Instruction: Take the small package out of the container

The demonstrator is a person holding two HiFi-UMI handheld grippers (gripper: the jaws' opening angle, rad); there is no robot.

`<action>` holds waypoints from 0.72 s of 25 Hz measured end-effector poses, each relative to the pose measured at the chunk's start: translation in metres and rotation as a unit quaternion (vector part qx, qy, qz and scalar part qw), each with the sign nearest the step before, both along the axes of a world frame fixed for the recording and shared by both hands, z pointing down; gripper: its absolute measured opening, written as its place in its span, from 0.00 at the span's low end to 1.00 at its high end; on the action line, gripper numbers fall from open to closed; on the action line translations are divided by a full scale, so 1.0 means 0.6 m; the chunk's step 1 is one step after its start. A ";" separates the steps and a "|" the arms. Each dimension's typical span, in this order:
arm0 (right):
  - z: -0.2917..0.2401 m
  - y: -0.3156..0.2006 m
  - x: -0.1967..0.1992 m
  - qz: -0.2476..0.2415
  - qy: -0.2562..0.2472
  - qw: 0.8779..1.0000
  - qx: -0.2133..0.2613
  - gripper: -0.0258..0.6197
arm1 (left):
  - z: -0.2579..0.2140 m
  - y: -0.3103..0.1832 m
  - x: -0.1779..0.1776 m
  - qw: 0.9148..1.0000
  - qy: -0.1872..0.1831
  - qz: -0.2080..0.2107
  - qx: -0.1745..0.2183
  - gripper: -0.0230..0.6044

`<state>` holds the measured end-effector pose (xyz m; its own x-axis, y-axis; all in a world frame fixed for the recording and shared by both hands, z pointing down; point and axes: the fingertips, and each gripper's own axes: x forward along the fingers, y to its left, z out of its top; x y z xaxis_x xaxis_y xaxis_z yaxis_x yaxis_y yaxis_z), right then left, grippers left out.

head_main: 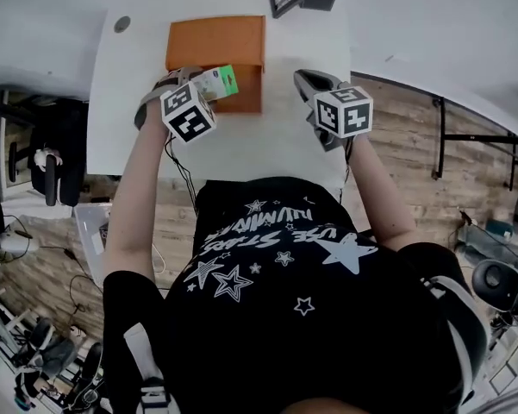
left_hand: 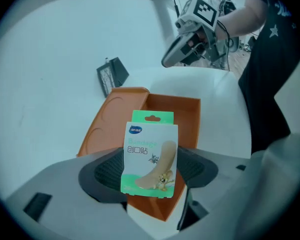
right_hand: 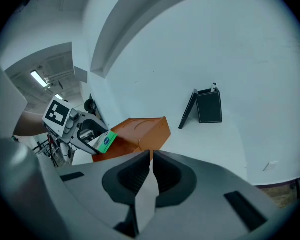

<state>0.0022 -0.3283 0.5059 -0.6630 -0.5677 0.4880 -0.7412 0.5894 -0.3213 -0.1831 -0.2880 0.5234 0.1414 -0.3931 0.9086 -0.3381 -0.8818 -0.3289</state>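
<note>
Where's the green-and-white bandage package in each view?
Head view: green-and-white bandage package upper centre-left, in the left claw, overlapping the orange plastic container.
Left gripper view: lower centre, clamped between the jaws.
Right gripper view: left of centre, small.
Shared landmark: the orange container.

Small package [left_hand: 150,154], front face: "Bandage" in pale green, with "创口贴" in dark characters directly beneath. Blue oval brand badge at 11 o'clock on that face, lettering too small to read. Black shirt [head_main: 276,231]: white print, upside down, reads "USE STARS"; second line illegible.
</note>
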 end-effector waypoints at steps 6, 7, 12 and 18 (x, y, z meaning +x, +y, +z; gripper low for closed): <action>-0.013 0.028 -0.003 -0.036 -0.010 0.999 0.005 0.12 | -0.088 0.010 -0.019 0.985 0.041 -0.111 0.126 0.60; -0.014 0.034 -0.007 -0.039 -0.012 0.999 0.004 0.12 | -0.099 0.016 -0.026 0.981 0.053 -0.126 0.137 0.60; -0.018 0.057 -0.024 -0.058 -0.020 0.998 0.000 0.12 | -0.127 0.059 -0.051 0.961 0.109 -0.198 0.157 0.60; -0.017 0.071 -0.047 -0.066 -0.018 0.998 -0.004 0.12 | -0.130 0.096 -0.078 0.940 0.164 -0.253 0.162 0.60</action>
